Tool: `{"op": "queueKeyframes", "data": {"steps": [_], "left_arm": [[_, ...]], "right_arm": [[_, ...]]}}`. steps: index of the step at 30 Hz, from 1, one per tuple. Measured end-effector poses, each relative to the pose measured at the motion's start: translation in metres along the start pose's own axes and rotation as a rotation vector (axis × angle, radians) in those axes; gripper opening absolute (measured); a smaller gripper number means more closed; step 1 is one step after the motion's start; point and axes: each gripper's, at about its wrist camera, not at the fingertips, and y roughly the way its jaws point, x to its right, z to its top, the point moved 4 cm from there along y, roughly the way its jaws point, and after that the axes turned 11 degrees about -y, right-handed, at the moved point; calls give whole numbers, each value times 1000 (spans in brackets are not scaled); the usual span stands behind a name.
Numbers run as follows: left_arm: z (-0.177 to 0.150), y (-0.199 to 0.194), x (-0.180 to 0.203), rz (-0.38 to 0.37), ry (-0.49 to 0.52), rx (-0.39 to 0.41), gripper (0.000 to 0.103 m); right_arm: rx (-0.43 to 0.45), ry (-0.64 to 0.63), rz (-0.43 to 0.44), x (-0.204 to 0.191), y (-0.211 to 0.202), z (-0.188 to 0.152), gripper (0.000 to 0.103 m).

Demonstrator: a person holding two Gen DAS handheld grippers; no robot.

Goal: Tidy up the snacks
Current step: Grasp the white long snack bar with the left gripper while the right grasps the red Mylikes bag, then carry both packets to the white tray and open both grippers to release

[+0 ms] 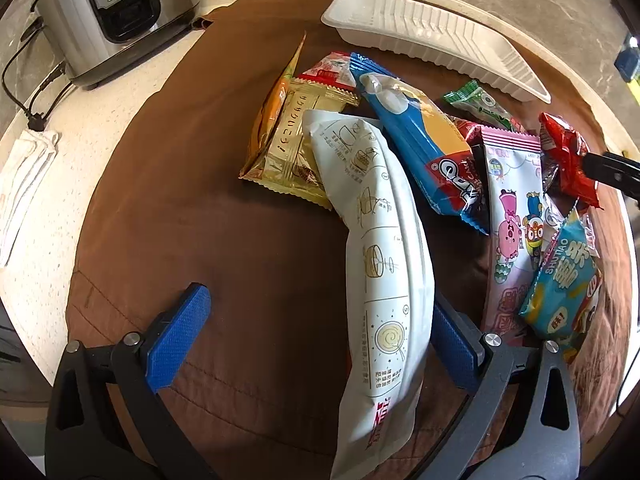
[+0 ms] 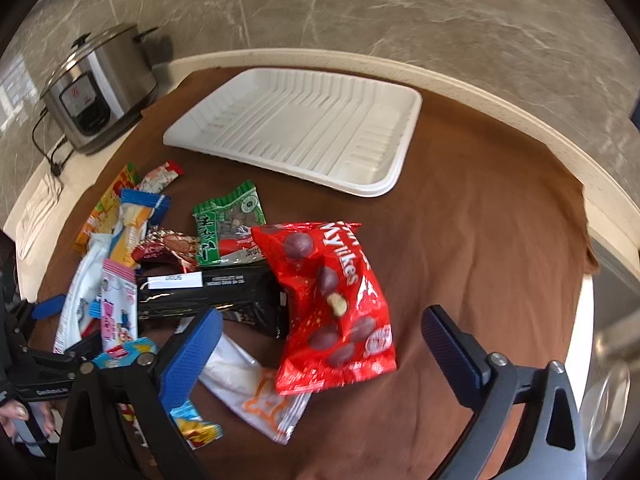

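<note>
A heap of snack packets lies on a brown cloth [image 1: 208, 216]. My left gripper [image 1: 318, 300] is open, low over a long white packet [image 1: 384, 264] that runs between its blue pads, nearer the right one, with neither pad pressing. My right gripper [image 2: 320, 316] is open around a red Mylikes bag [image 2: 336, 304], with a gap on both sides. That bag rests on a black packet [image 2: 208, 292] and a white packet [image 2: 256, 396]. The red bag [image 1: 568, 160] also shows at the right of the left wrist view. An empty white tray [image 2: 300, 128] [image 1: 440, 40] sits behind the heap.
A steel rice cooker [image 2: 100, 88] [image 1: 116, 8] with its cord stands at the back left of the counter, a folded white towel [image 1: 28, 176] beside it. A marble wall rises behind. Bare brown cloth [image 2: 480, 220] stretches right of the heap. A person's hand [image 2: 16, 412] shows at lower left.
</note>
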Motion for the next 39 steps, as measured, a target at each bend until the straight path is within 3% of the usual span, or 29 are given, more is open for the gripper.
{"op": "queueKeyframes", "data": {"steps": [5,6,7,10,11,12,18,23,34,39], "left_arm": [[11,14,5,-22,35,-22,102],[15,14,5,-29,40,-22,99],[14,13,4,-32,45,-17,96],[13,4,4,-55,70,6,67],[15,0,4,-62,74,22,38],[16,-1,3,-63,67,29,22],[23,-2,0,-92,27,15,20],[27,-1,-8,-176,-23,-30,18],[29,-25,-2,-251,-4,-21,17],[47,-42,9,-295,20,10,17]], "right_arm": [[-67,-15,44,7,23,-2,67],[-76,-13,49,8,26,-3,60],[-77,-11,56,10,29,-4,58],[-57,6,104,14,31,-6,54],[-55,-5,106,14,31,-6,52],[-51,-16,109,13,31,-6,48],[-40,-22,137,12,29,-7,39],[-30,9,164,14,23,-6,29],[38,139,240,25,-10,-10,28],[76,188,279,27,-22,-4,28]]}}
